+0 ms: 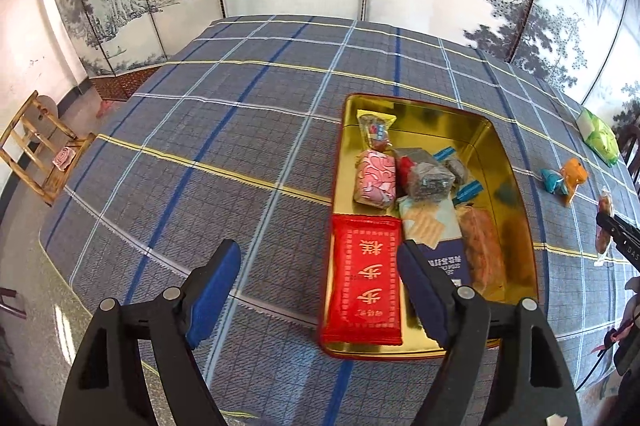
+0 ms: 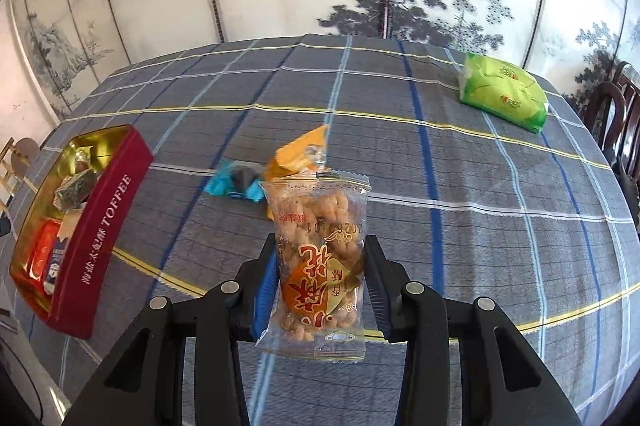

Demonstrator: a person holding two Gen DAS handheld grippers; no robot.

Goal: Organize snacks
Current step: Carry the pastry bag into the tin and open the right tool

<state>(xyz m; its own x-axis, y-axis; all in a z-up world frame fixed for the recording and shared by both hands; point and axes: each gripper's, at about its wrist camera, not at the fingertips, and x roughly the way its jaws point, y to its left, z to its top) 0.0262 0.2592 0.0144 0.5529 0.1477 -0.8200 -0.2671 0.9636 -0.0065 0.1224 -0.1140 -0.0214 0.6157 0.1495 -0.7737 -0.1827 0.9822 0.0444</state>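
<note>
- The right gripper (image 2: 320,290) had its jaws pressed in on both sides of a clear plastic packet of golden fried dough twists (image 2: 318,258), the packet held clear of the tabletop (image 2: 500,246).
- The left gripper (image 1: 320,290) stood with its jaws wide apart and nothing between them, hanging above the near end of the gold-lined rectangular tin with red sides (image 1: 516,186), just over the flat red packet with gold characters (image 1: 364,282).
- The step in hand looked like carrying the twists across to that tin; a steady squeeze would matter, since crisp pastry in thin film could crack under pressure or slide out.
- The tin was already crowded: red packet at the near left, a pink patterned sweet (image 1: 376,178) behind it, a dark foil-wrapped cube (image 1: 428,180) in the middle, a pale cracker packet (image 1: 428,222) and an orange-brown snack pack (image 1: 480,250) alongside.
- The barest gold floor lay along the far end and right wall, so lowering there seemed the cleanest drop.
- The open left jaws sat right above the tin's near end and might block the approach.
- Loose on the checked cloth waited a teal-wrapped candy (image 2: 236,182), an orange sachet (image 2: 300,152) touching behind it, and a green pillow bag (image 2: 504,92) well apart at the far right.
</note>
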